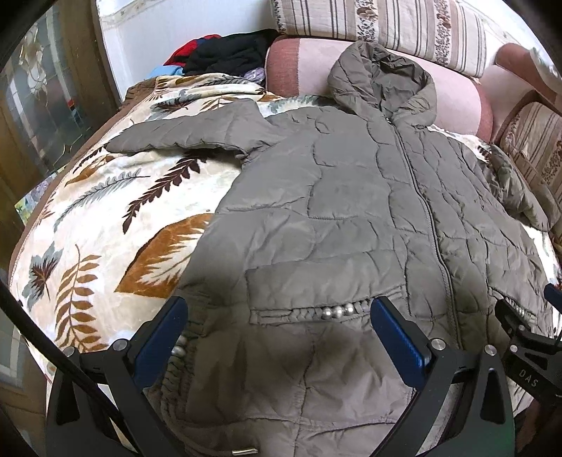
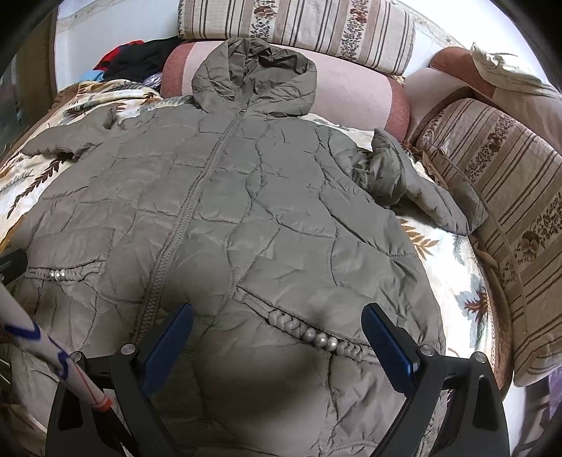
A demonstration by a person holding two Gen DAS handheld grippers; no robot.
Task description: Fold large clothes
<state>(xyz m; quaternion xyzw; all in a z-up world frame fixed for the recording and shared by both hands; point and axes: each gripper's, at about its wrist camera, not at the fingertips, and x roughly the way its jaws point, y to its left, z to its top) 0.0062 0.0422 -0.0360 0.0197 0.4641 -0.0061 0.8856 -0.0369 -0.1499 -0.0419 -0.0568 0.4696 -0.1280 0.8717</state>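
Leaf-print blanket (image 1: 105, 218) covers the bed; striped cushions (image 2: 298, 24) line the top and right of the frame, and a dark clothes pile (image 1: 224, 52) sits upper left. The grey quilted jacket (image 1: 351, 197) lies flat, zipped, hood at top centre. I see my left gripper (image 1: 277, 316) and right gripper (image 2: 277, 323) poised above the hem, jaws spread wide, gripping nothing.

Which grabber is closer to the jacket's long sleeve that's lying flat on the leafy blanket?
Left. The left gripper hovers open over the hem on the same side as the flat sleeve. The right gripper hovers open across the zipper, farther away.
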